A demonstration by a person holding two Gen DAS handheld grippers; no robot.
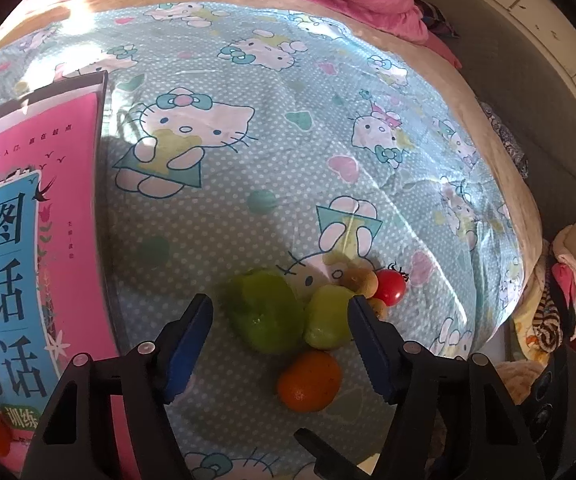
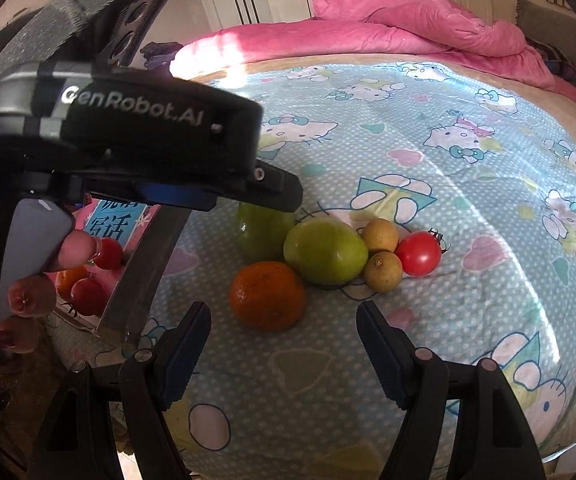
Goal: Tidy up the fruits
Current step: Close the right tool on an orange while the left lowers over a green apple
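Two green fruits (image 1: 266, 312) were framed between the parted, empty jaws of the left gripper (image 1: 280, 320), lying at twelve o'clock from it, nearer than the right gripper (image 2: 284, 332), also released and empty. An orange (image 2: 267, 295) lay at twelve o'clock of the right gripper. Fruits rested on a bedsheet (image 2: 428, 184); a book (image 1: 28, 240) lay at nine o'clock.

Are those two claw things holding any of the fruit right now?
No. Both the left gripper and the right gripper have open jaws with nothing gripped.
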